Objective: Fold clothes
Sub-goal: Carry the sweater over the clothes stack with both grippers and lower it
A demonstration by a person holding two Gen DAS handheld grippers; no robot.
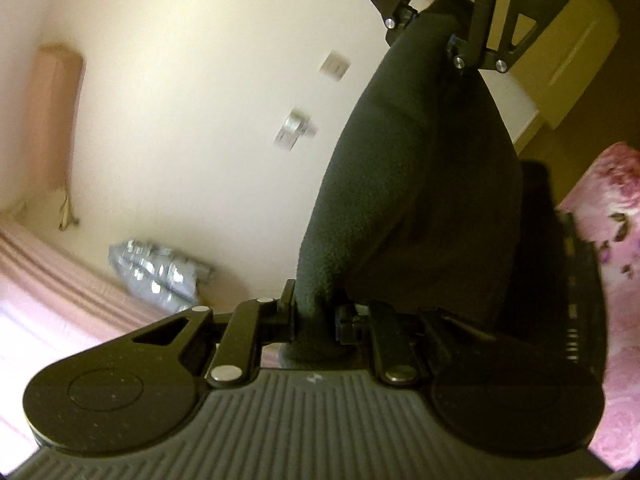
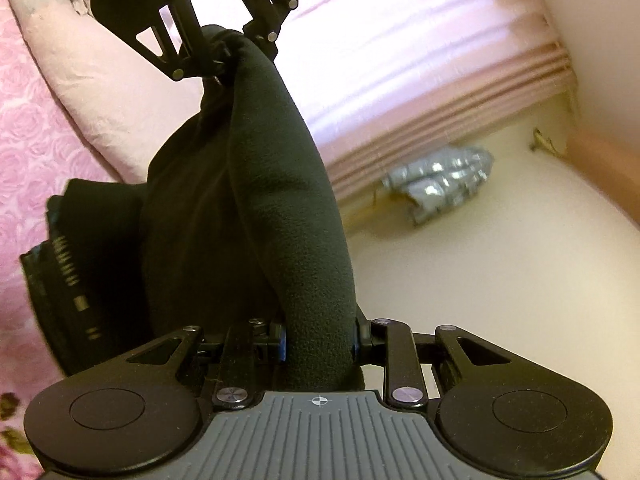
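left tool (image 1: 316, 320), right tool (image 2: 320, 344), both clamping black garment (image 1: 420, 200)

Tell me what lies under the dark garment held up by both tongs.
Beneath the dark garment lies a folded black garment on the pink floral bedspread; the part under the hanging cloth is hidden.

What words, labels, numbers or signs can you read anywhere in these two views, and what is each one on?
No readable text in either view.
Pale printed marks on the black garment's lower fold: a row of strokes, too blurred to read.
Small crosshair symbol on the right gripper's grey body: a sign, not lettering.
Faint mark on the left gripper's grey body: too blurred.
Wall plates: blurred, nothing legible.
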